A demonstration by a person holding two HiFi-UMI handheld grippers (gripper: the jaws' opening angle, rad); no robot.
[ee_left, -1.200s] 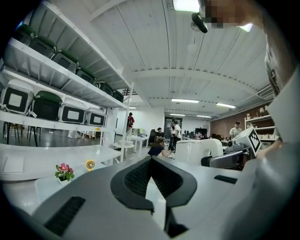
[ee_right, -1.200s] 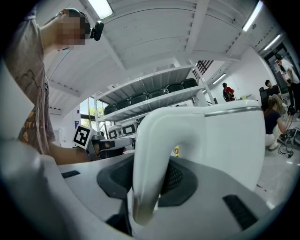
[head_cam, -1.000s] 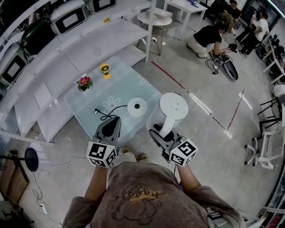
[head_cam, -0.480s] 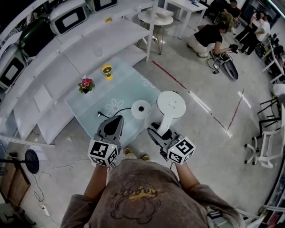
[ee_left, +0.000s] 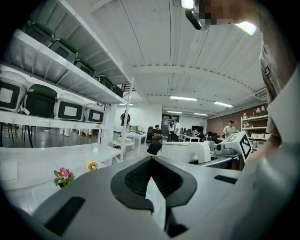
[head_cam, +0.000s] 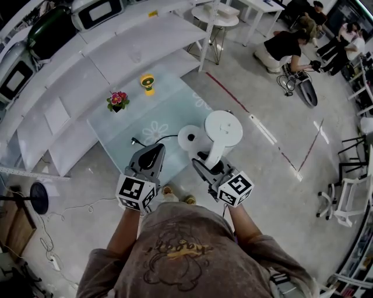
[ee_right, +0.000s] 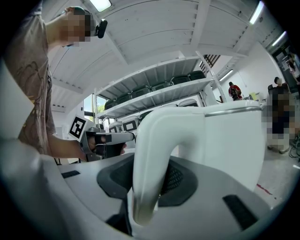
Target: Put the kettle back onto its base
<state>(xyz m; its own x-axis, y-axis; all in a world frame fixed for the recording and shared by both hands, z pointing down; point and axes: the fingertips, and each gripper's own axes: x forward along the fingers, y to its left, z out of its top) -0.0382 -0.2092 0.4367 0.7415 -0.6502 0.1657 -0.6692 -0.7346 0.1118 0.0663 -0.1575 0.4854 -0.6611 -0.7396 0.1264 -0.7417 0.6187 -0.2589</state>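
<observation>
White shelving (head_cam: 116,55) runs along the far-left side of the room over a pale floor (head_cam: 274,174). Its upper level carries a row of storage boxes (head_cam: 96,11) with dark lids. Several people (head_cam: 285,46) are busy near the far right corner.

In front of the shelving stands a low glass tabletop (head_cam: 140,116) printed with faint flower shapes. The person (head_cam: 175,256) stands at its near edge with a tool in each hand.

The white kettle (head_cam: 223,129) is at the near right edge of the tabletop, just right of its base (head_cam: 187,138), and its body covers the base's right rim in the head view. From above it is hard to say whether the kettle's underside is clear of the glass. The base is a round white disc with a dark centre. A black cord (head_cam: 152,139) trails from it to the left across the glass.

The right hand-held gripper (head_cam: 205,164) has its jaws about half open and clamped on the kettle's curved white handle (ee_right: 152,154), which stands upright between the dark pads. The left hand-held gripper (head_cam: 155,150) hangs over the near edge of the tabletop, left of the base and apart from it. Its jaws are drawn together with nothing between them.

Farther back on the glass sit a small pot of pink flowers (head_cam: 118,100) and, to its right, a little yellow object (head_cam: 147,82).
</observation>
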